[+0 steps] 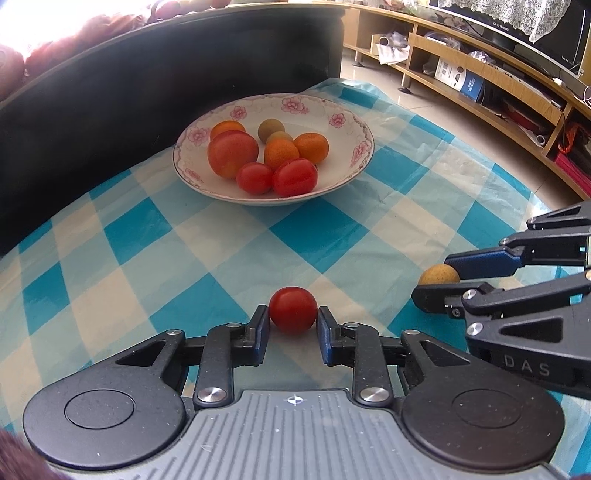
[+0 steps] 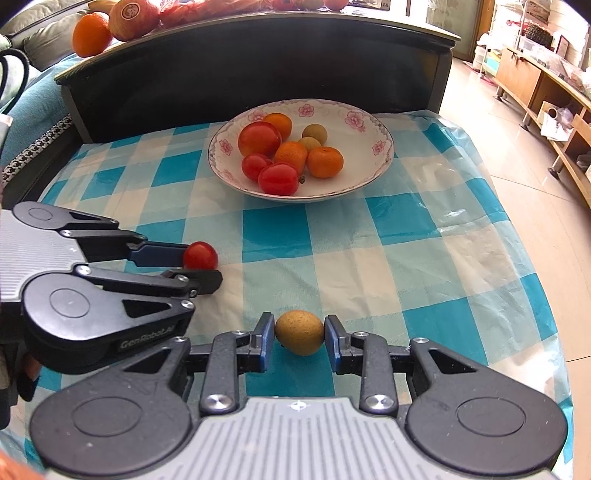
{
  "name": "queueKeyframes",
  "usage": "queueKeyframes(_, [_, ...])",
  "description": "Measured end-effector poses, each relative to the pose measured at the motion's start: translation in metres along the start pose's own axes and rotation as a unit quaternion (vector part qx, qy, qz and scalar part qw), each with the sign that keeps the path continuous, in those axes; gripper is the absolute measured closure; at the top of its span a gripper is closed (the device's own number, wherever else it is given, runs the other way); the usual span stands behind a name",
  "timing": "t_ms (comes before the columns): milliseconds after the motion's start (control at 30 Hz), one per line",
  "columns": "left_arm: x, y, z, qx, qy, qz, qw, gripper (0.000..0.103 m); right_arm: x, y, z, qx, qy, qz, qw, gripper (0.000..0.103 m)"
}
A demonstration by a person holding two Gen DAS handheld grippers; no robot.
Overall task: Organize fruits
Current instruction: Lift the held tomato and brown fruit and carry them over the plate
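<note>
Tomato [image 1: 293, 310], seemingly pinched; longan [image 2: 299, 332] likewise

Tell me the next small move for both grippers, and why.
Probably lift both and carry them to the floral-rimmed white bowl: the left gripper pinches a small red tomato, the right gripper a tan round fruit.

A home living room: television [image 1: 517, 26], media shelf [image 1: 480, 74], sofa [image 2: 22, 48].
</note>
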State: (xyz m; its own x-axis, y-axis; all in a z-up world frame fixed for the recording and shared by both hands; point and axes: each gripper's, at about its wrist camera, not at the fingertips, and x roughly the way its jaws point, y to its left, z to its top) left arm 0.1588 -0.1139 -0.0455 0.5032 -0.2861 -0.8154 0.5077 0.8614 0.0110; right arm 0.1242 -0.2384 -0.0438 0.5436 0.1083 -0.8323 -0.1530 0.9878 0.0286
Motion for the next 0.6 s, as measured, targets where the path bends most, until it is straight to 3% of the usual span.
queueKeyframes(600, [-0.023, -0.002, -0.022, 0.001, 0.0, -0.001, 1.0, 0.068, -0.011, 0.012, -0.013, -0.005, 0.004, -0.007, 1.0, 0.07])
